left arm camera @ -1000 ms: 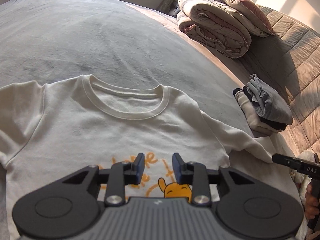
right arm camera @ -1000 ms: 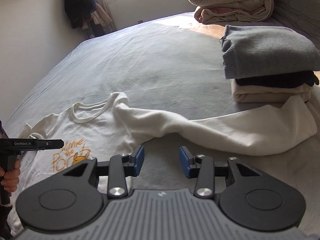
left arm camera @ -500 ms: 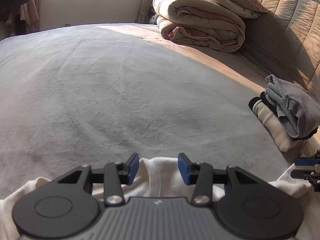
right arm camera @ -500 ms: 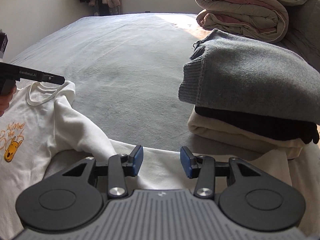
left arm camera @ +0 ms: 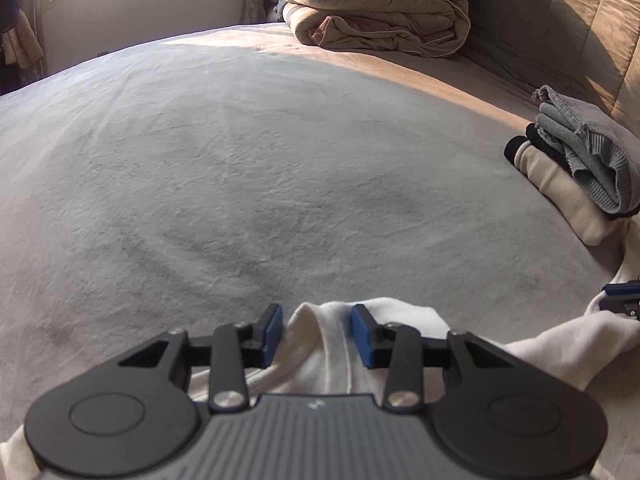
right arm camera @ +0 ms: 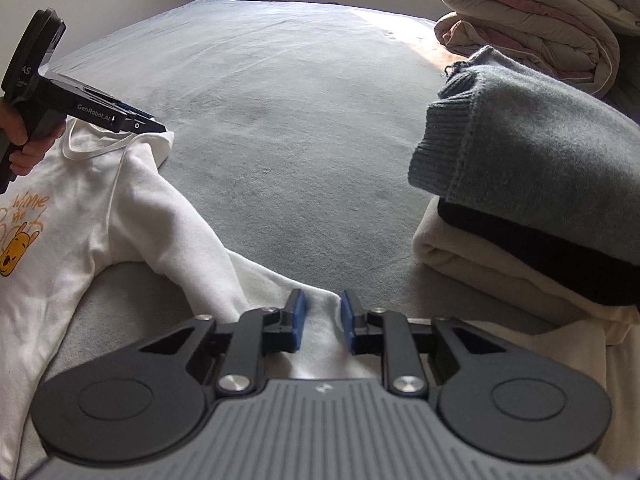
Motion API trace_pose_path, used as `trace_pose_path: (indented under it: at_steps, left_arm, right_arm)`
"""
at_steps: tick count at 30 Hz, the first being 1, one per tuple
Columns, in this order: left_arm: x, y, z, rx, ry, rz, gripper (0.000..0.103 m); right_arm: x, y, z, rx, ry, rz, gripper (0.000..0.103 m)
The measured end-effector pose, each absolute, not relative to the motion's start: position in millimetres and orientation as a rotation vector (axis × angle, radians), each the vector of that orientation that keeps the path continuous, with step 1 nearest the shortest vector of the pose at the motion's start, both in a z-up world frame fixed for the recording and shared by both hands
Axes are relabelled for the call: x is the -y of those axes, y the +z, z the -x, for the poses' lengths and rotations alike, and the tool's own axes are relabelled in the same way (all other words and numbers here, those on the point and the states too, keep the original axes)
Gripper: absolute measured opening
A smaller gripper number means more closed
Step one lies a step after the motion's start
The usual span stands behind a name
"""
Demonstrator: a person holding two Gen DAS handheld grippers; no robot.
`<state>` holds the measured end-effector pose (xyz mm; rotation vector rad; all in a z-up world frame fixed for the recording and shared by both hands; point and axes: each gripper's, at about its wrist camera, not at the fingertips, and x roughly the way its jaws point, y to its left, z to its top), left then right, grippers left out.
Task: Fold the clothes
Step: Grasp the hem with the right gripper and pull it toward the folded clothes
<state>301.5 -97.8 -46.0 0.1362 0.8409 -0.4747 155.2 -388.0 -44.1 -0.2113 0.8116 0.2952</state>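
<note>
Fold preparation, grasp phase. White sweatshirt (right arm camera: pixel 132 216) spread face up on the grey bed (left arm camera: pixel 248 168), printed chest to the left of the right tool (right arm camera: pixel 322 322), one long sleeve (right arm camera: pixel 256 280) running from the shoulder across to that tool.

Left tool (left arm camera: pixel 316 330): a second ago above the printed chest with jaws well apart; now at the shoulder beside the neckline, with a raised ridge of shoulder fabric between the blue pads (left arm camera: pixel 273 330). Jaws closing, gap still visible on both sides of the ridge, so no firm pinch yet. Seen also from the right wrist view, upper left, tip resting at the collar (right arm camera: pixel 100 148), a hand (right arm camera: pixel 24 136) around its grip.

Right tool: a second ago short of the sleeve with jaws wide; now on the sleeve, jaws closing and already narrowed onto a fold of white cloth. Grip judged established or nearly so.

Meaning for the task: both pick points taken, shoulder and sleeve, which suits folding the sleeve inward over the body. Fold itself not yet begun.

Right of the right tool: stack of folded clothes (right arm camera: pixel 520 208), grey on top, close to the sleeve end. Risk judged: snagging that stack on lift. Rolled duvet (left arm camera: pixel 380 8) far ahead, clear of the work.
</note>
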Motion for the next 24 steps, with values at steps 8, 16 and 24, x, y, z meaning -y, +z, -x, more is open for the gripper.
trace_pose_path:
  at_steps: [8,16,24]
  left_arm:
    - [105.0,-38.7,-278.9,-0.713,-0.412,-0.177,0.007]
    - [108.8,-48.4,-269.7,-0.589,-0.334,-0.125,0.007]
    - [129.3,-57.0,-269.7,-0.599,-0.269,-0.249,0.024]
  right_arm:
    - [379.4,-23.7,-118.5,-0.585,0.020,0.309,0.006]
    - [372.2,-37.0,-133.0,-0.498,-0.105,0.444,0.006]
    - [370.2,-77.4,-154.2,-0.627,-0.122,0.491,0.008]
